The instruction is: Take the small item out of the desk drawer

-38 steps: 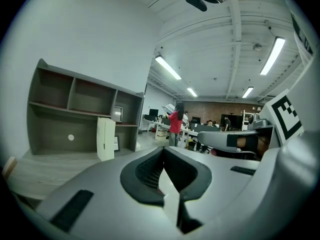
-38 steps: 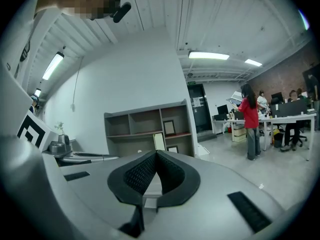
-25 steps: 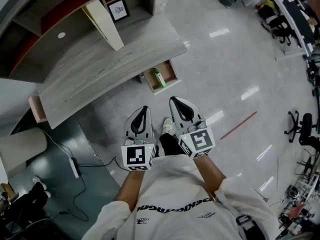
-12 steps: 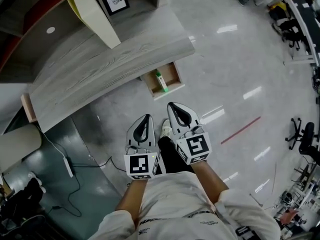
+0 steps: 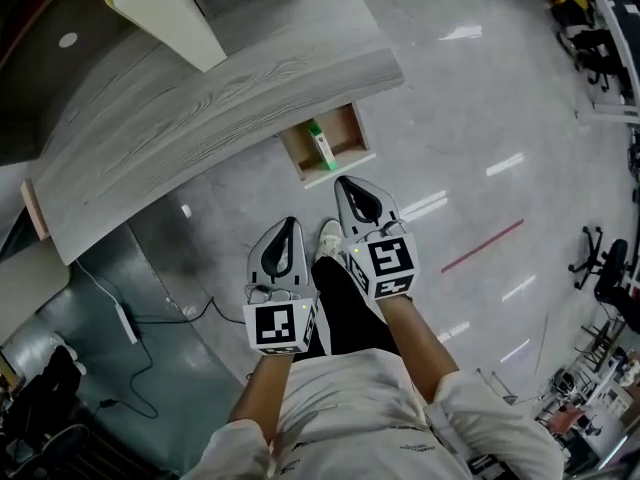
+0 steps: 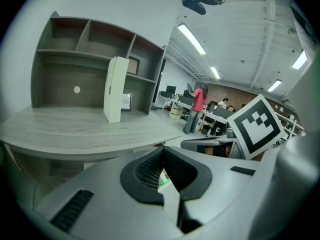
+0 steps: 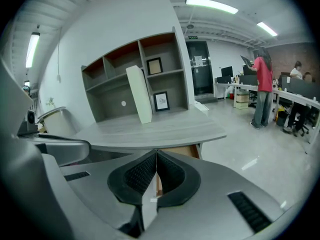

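Note:
The desk drawer (image 5: 327, 140) stands pulled open under the front edge of the grey wooden desk (image 5: 200, 118). Inside it lies a small green and white item (image 5: 322, 146). Both grippers hang over the floor short of the drawer, each with nothing in it. My left gripper (image 5: 290, 225) is shut and sits farther back. My right gripper (image 5: 346, 182) is shut too, its tip just below the drawer's front. In the left gripper view the shut jaws (image 6: 163, 150) frame a glimpse of green (image 6: 162, 182). Above the shut tips (image 7: 156, 154) in the right gripper view, the drawer (image 7: 184, 152) shows under the desktop.
A tall white box (image 5: 160, 8) stands on the desk before a shelf unit (image 7: 132, 79). A cable and power strip (image 5: 124, 320) lie on the floor at left. My shoe (image 5: 328, 238) is between the grippers. Office chairs (image 5: 600, 268) stand far right; a person in red (image 7: 262, 91) stands away.
The view has moved in on the desk: the open drawer now lies closer to the gripper tips. Both grippers stay shut and side by side.

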The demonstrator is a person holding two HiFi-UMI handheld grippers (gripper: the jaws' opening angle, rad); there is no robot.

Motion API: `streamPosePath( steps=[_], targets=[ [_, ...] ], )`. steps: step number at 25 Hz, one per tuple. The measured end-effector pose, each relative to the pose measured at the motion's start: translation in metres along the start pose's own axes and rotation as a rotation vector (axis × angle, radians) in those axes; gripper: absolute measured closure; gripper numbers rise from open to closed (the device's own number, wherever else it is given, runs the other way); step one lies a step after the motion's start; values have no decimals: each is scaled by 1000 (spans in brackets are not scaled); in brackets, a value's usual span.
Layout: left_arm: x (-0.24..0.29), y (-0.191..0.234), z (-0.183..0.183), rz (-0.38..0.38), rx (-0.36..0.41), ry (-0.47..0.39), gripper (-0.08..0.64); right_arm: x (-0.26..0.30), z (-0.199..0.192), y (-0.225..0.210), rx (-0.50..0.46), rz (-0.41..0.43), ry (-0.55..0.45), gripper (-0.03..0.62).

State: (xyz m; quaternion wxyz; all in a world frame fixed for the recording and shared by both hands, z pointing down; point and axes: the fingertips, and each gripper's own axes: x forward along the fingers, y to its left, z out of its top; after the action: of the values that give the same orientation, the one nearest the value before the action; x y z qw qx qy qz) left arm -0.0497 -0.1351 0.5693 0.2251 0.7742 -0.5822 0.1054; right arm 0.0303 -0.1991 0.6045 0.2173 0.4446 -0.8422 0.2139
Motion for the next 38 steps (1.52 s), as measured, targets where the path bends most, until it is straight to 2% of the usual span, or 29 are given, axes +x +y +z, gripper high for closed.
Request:
streamPosePath(
  steps=[7, 13, 24, 38],
  targets=[
    [16, 6, -22, 32, -15, 17, 545, 35, -30, -16, 12, 21, 83, 555],
    [27, 1, -37, 32, -32, 24, 545, 65, -62, -28, -2, 22, 163, 495],
    [41, 1, -64, 56, -79, 38, 545, 105, -117, -48, -18, -2, 266, 454],
    [45, 4, -83, 72, -92, 78, 545, 139, -142, -59, -76, -13, 356, 440]
  ],
)
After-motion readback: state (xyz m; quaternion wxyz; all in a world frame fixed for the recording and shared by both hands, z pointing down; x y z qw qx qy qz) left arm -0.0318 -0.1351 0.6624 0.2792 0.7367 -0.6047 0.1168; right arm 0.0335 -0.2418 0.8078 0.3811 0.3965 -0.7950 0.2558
